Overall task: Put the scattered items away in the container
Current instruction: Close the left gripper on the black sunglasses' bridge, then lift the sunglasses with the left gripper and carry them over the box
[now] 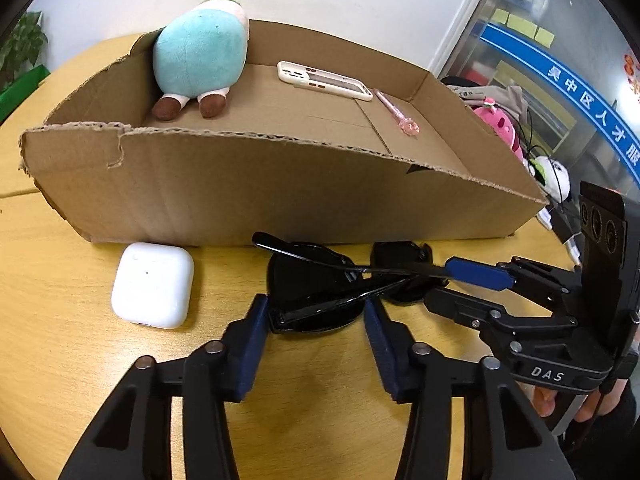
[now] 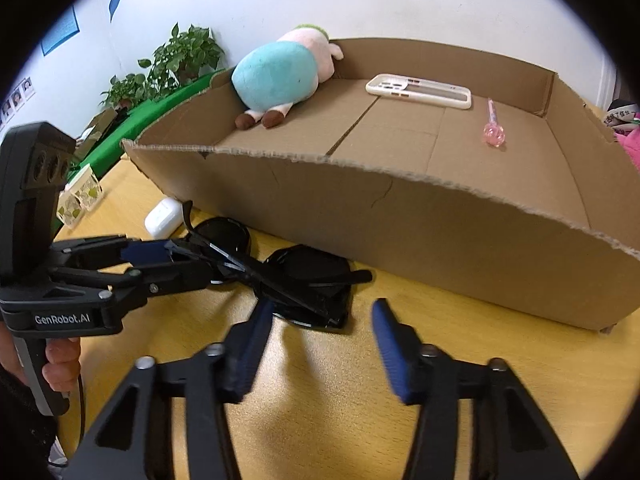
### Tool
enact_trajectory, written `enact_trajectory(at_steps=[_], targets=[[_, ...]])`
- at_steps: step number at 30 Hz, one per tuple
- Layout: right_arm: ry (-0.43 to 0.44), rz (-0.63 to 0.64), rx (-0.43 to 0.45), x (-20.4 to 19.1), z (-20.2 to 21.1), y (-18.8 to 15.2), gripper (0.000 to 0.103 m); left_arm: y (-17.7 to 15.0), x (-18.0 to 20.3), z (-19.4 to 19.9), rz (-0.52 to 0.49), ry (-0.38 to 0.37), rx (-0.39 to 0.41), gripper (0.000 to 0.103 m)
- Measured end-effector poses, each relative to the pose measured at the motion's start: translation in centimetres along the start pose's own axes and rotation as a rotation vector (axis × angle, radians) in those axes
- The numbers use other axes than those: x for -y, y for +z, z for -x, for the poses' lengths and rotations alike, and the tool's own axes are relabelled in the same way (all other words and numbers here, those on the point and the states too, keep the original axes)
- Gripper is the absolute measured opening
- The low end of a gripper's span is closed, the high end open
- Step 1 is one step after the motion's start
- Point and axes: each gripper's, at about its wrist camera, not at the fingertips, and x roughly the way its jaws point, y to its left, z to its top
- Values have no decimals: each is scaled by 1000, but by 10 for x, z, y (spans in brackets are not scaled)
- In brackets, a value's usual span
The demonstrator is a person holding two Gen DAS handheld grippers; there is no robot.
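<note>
As I look through the left wrist camera, the white earbud case [image 1: 152,284] sits lower left on the table [image 1: 60,340], just before the box [image 1: 240,184] wall. Right of it the black glasses [image 1: 316,284] lie folded, outside the box. My left gripper [image 1: 314,312] is part closed, one lens between its pads, and both pads look to touch it. At right, the right gripper [image 1: 438,284] reads "DAS". A blue band [image 1: 560,76] upper right carries white Chinese characters. Inside the box lie a plush [image 1: 200,52], a phone case [image 1: 324,80] and a pink pen [image 1: 396,114].

Only the right wrist view shows "GenRobot.AI" on the left gripper, a hand [image 2: 60,360] under it, and plants [image 2: 180,56] upper left. There the right gripper stands part open. Its left pad meets the other lens, and its right pad is clear, with bare table between. The wall sheets [image 2: 60,30] are too small to read.
</note>
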Motion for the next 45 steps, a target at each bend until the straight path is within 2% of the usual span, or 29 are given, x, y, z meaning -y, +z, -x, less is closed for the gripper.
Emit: enact_trajectory(at_steps=[4,14,25,30,36,45], targets=[[-20,-3,3,2,1,-2,23,0,-2,-1,-7,-8,-1,40],[-26,-7,62,2,19,-10,21,1,6,13,-42,-39,25,39],[-62,26,200,-8,77,6,21,23,29,66,-108,-61,147,39],[-88,42,252,-10,93,14,21,33,33,75,-114,-78,173,39],[-110,58,293,-10,107,31,21,54,41,87,-138,-74,219,39],[-149,85,335,-4,118,79,21,107,44,97,-192,-63,267,39]])
